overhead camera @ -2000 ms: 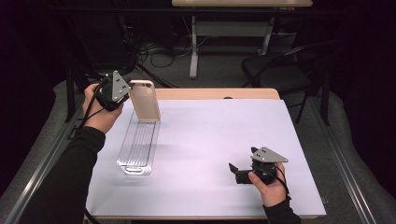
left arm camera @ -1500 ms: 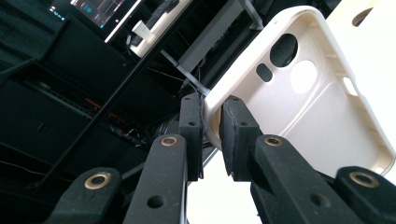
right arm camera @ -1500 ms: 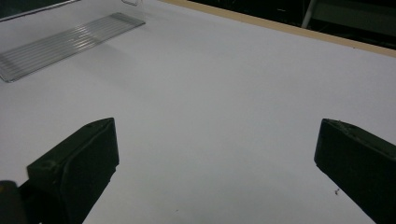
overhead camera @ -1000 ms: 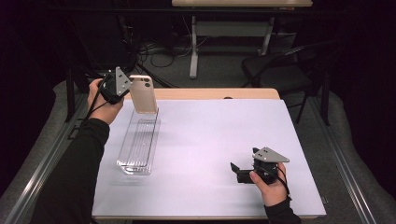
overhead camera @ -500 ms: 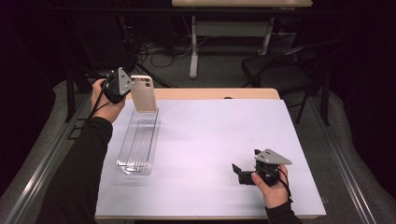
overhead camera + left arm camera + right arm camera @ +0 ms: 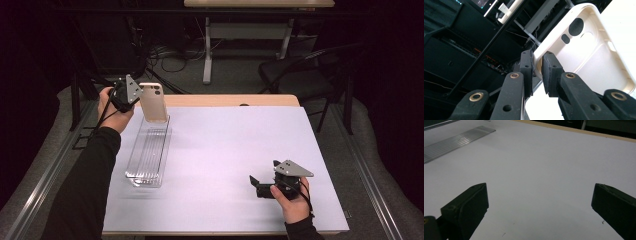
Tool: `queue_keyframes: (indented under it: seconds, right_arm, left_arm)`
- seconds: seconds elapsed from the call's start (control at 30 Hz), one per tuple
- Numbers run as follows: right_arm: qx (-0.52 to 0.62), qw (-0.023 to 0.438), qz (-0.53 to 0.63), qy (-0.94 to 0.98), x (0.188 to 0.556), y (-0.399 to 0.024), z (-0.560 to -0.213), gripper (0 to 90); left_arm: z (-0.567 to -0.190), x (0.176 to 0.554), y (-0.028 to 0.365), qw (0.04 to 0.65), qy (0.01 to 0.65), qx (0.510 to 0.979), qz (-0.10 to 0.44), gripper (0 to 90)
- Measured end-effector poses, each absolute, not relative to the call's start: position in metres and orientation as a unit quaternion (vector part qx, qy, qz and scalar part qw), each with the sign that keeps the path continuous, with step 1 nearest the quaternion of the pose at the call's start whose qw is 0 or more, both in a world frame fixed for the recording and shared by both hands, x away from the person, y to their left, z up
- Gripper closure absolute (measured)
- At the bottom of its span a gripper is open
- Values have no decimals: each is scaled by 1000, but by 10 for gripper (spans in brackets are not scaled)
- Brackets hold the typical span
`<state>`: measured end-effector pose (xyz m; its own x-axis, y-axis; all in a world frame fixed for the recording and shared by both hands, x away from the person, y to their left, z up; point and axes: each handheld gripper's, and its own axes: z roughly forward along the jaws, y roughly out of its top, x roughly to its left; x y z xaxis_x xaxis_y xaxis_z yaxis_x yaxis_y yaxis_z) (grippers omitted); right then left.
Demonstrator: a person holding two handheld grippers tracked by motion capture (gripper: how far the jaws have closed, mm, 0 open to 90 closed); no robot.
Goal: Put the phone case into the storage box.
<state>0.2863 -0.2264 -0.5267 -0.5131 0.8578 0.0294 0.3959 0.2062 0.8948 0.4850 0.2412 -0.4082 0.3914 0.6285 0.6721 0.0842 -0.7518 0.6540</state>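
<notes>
Cream phone case [image 6: 596,47] unbranded, pinched by left gripper [image 6: 537,65] fingers.

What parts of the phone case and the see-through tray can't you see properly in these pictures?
- Phone case: in the left gripper view its lower end is cut off by the picture's edge, and the left claw covers the rim it pinches.
- Phone case in the high view: too small to show its cutouts.
- Clear tray: in the right gripper view the top-left edge cuts it off.
</notes>
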Motion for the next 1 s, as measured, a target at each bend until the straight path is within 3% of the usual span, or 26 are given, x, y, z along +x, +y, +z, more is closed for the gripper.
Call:
queue_keyframes:
  seconds: [1.0]
  right_arm:
    - [428,245,464,736,288,-226,-529,13]
  left_arm:
    - [-440,488,247,277,238,777,513,798]
